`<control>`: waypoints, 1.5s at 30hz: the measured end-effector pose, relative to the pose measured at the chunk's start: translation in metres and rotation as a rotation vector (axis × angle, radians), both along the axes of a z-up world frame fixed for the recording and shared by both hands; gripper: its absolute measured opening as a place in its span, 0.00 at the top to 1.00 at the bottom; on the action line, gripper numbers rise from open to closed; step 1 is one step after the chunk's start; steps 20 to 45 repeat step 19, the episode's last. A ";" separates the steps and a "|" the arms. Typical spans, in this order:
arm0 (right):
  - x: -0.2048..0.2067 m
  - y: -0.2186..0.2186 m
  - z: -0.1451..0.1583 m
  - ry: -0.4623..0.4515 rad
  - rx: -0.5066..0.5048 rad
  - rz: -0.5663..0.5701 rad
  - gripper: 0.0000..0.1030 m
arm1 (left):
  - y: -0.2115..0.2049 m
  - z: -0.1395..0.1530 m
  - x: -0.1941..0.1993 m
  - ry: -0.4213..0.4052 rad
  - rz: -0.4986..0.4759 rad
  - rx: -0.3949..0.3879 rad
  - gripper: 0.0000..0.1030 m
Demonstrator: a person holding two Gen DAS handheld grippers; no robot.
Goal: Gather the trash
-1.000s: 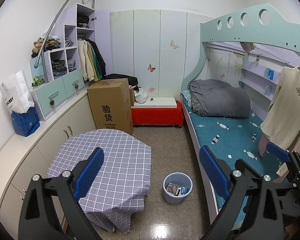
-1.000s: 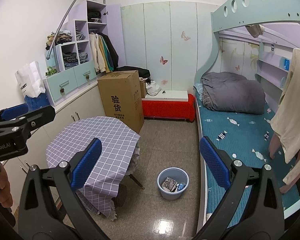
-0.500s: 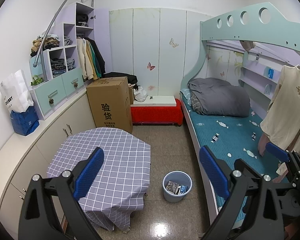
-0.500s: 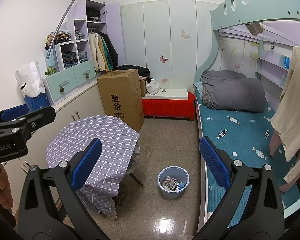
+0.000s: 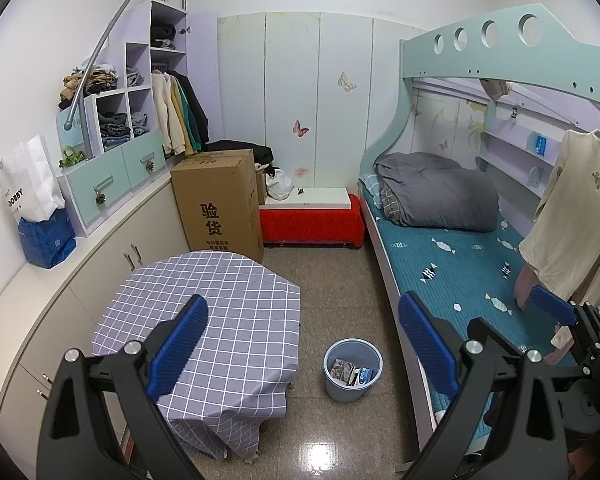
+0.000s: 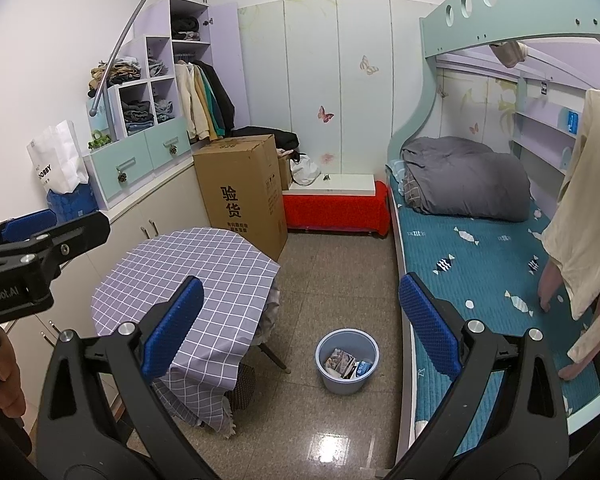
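Observation:
A light blue trash bin [image 5: 353, 370] stands on the floor between the table and the bed, with wrappers and a blue packet inside; it also shows in the right wrist view [image 6: 347, 360]. My left gripper [image 5: 302, 344] is open and empty, held high above the floor, with the bin between its fingers in view. My right gripper [image 6: 300, 328] is open and empty, also high above the bin. The left gripper also shows at the left edge of the right wrist view [image 6: 40, 240].
A table with a checked grey cloth [image 5: 216, 312] stands left of the bin. A bunk bed with a teal mattress [image 5: 460, 264] runs along the right. A tall cardboard box [image 5: 220, 204], a red bench [image 5: 312, 220] and white cabinets [image 5: 100, 256] line the back and left.
Both views have drifted slightly; the bin sits a little lower and closer in frame. Both grippers stay open and empty.

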State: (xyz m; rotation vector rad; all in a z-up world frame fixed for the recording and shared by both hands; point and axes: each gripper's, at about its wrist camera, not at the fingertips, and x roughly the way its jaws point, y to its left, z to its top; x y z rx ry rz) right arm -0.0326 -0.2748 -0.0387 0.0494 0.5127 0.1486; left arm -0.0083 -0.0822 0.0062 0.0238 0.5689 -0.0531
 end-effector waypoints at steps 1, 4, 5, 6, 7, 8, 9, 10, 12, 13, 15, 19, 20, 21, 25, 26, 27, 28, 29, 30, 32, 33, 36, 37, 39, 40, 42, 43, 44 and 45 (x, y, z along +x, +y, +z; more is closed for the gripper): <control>0.000 0.000 0.000 0.001 0.001 -0.001 0.07 | 0.000 0.000 0.000 0.000 0.000 0.000 0.09; 0.000 0.000 -0.001 0.007 0.007 -0.005 0.07 | 0.000 0.000 0.001 0.001 -0.002 -0.004 0.09; 0.000 0.000 -0.001 0.006 0.006 -0.005 0.07 | 0.000 -0.001 0.001 0.001 -0.003 -0.003 0.09; 0.000 0.000 -0.001 0.006 0.005 -0.005 0.07 | 0.001 -0.002 0.001 0.001 -0.004 -0.003 0.09; 0.000 0.000 -0.001 0.006 0.005 -0.004 0.07 | 0.000 -0.002 0.001 0.001 -0.002 -0.003 0.09; 0.000 0.000 -0.001 0.007 0.006 -0.004 0.07 | 0.000 -0.002 0.001 0.003 -0.003 -0.004 0.09; 0.000 -0.001 -0.002 0.009 0.005 -0.004 0.07 | 0.000 -0.002 0.001 0.003 -0.004 -0.004 0.09; 0.001 -0.001 -0.002 0.011 0.005 -0.004 0.07 | 0.000 -0.002 0.001 0.004 -0.005 -0.004 0.09; 0.002 0.000 -0.003 0.014 0.003 -0.004 0.07 | 0.001 -0.004 0.003 0.008 -0.010 -0.006 0.09; 0.003 0.001 -0.004 0.017 0.002 -0.004 0.07 | 0.002 -0.005 0.003 0.012 -0.013 -0.008 0.09; 0.005 0.003 -0.004 0.021 0.002 -0.005 0.07 | 0.004 -0.009 0.007 0.020 -0.015 -0.012 0.09; 0.013 0.009 -0.008 0.039 0.000 -0.004 0.07 | 0.013 -0.014 0.015 0.046 -0.018 -0.021 0.09; 0.013 0.009 -0.008 0.039 0.000 -0.004 0.07 | 0.013 -0.014 0.015 0.046 -0.018 -0.021 0.09; 0.013 0.009 -0.008 0.039 0.000 -0.004 0.07 | 0.013 -0.014 0.015 0.046 -0.018 -0.021 0.09; 0.013 0.009 -0.008 0.039 0.000 -0.004 0.07 | 0.013 -0.014 0.015 0.046 -0.018 -0.021 0.09; 0.013 0.009 -0.008 0.039 0.000 -0.004 0.07 | 0.013 -0.014 0.015 0.046 -0.018 -0.021 0.09; 0.013 0.009 -0.008 0.039 0.000 -0.004 0.07 | 0.013 -0.014 0.015 0.046 -0.018 -0.021 0.09; 0.013 0.009 -0.008 0.039 0.000 -0.004 0.07 | 0.013 -0.014 0.015 0.046 -0.018 -0.021 0.09; 0.013 0.009 -0.008 0.039 0.000 -0.004 0.07 | 0.013 -0.014 0.015 0.046 -0.018 -0.021 0.09; 0.013 0.009 -0.008 0.039 0.000 -0.004 0.07 | 0.013 -0.014 0.015 0.046 -0.018 -0.021 0.09; 0.013 0.009 -0.008 0.039 0.000 -0.004 0.07 | 0.013 -0.014 0.015 0.046 -0.018 -0.021 0.09; 0.013 0.009 -0.008 0.039 0.000 -0.004 0.07 | 0.013 -0.014 0.015 0.046 -0.018 -0.021 0.09; 0.013 0.009 -0.008 0.039 0.000 -0.004 0.07 | 0.013 -0.014 0.015 0.046 -0.018 -0.021 0.09; 0.013 0.009 -0.008 0.039 0.000 -0.004 0.07 | 0.013 -0.014 0.015 0.046 -0.018 -0.021 0.09; 0.013 0.009 -0.008 0.039 0.000 -0.004 0.07 | 0.013 -0.014 0.015 0.046 -0.018 -0.021 0.09; 0.013 0.009 -0.008 0.039 0.000 -0.004 0.07 | 0.013 -0.014 0.015 0.046 -0.018 -0.021 0.09; 0.013 0.009 -0.008 0.039 0.000 -0.004 0.07 | 0.013 -0.014 0.015 0.046 -0.018 -0.021 0.09; 0.013 0.009 -0.008 0.039 0.000 -0.004 0.07 | 0.013 -0.014 0.015 0.046 -0.018 -0.021 0.09; 0.013 0.009 -0.008 0.039 0.000 -0.004 0.07 | 0.013 -0.014 0.015 0.046 -0.018 -0.021 0.09; 0.013 0.009 -0.008 0.039 0.000 -0.004 0.07 | 0.013 -0.014 0.015 0.046 -0.018 -0.021 0.09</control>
